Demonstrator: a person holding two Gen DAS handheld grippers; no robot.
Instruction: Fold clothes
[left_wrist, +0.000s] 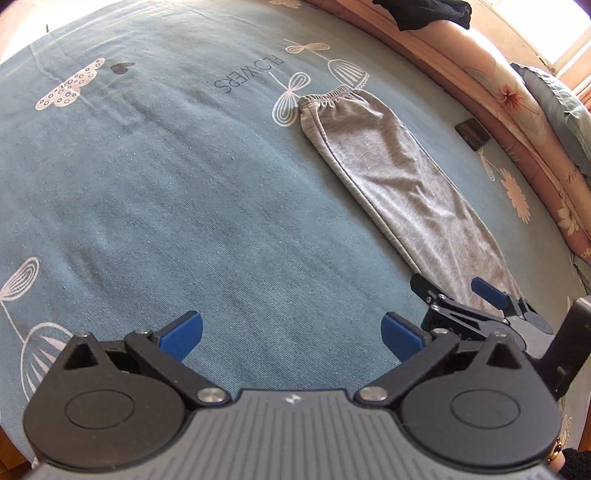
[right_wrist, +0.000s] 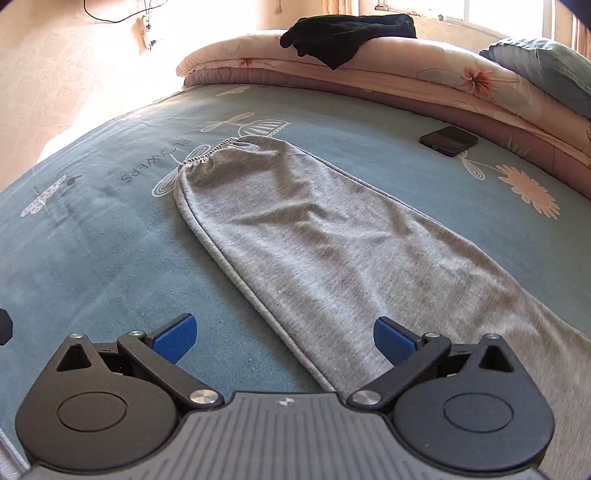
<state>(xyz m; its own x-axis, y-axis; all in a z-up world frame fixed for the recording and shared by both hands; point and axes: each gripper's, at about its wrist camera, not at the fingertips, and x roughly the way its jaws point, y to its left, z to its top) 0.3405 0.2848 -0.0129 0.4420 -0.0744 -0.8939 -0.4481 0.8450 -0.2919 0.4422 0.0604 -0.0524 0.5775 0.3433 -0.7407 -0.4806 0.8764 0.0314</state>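
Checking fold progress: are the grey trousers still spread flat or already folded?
Folded once lengthwise: the grey knit trousers lie as one narrow strip on the teal flower-print bedsheet, gathered elastic waistband at the far end. No crosswise fold yet.

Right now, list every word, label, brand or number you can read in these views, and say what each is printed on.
"FLOWERS": printed in dark capitals on the blue-green bedsheet, beside the elastic waistband of the grey trousers; it also shows in the left wrist view.
A small white logo mark on each hand-held gripper body: a symbol, no letters.
Script on the folded floral quilt: too blurred to read.
Dark phone: no text visible.
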